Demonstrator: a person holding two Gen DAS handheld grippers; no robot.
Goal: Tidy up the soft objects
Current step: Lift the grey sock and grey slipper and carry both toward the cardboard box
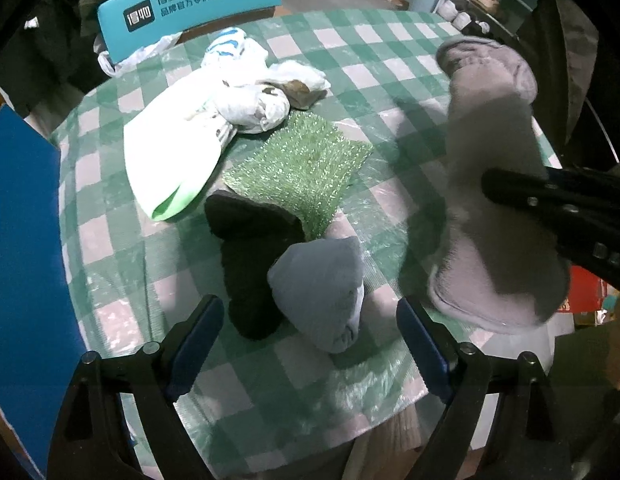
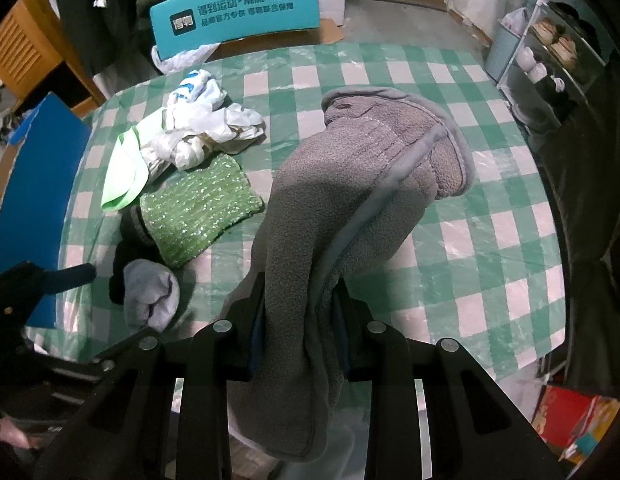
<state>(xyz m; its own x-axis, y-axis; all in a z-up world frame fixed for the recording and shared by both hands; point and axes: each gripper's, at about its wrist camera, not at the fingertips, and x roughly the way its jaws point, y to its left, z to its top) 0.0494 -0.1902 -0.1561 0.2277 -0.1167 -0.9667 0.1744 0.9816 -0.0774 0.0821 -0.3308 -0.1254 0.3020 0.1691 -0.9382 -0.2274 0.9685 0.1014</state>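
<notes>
Left wrist view: my left gripper (image 1: 310,336) stands wide, nothing between its blue pads, at the bottom centre of the frame above the checked tablecloth (image 1: 389,64). Just beyond its tips lie a rolled pale grey sock (image 1: 321,288) and, touching it on the left, a black sock (image 1: 250,256). Further up the frame sit a glittery green cloth (image 1: 298,168), a white and green cloth (image 1: 166,160) and a bundle of crumpled plastic bags (image 1: 246,100). At right the large grey fleece item (image 1: 497,184) hangs from my right gripper, which enters from the right edge.

Right wrist view: my right gripper (image 2: 298,320) is pinched narrow on the fleece, near one end; the material drapes away up the frame, with its far end against or just above the tablecloth, I cannot tell which. The small pile sits at centre left.

Risks, as I judge them: the grip takes only a fold, so the thick pile could slip out under its own weight. The trailing end could drag across the table and disturb the green cloth or socks. My grippers are near one another; a careless crossing could snag them.
</notes>
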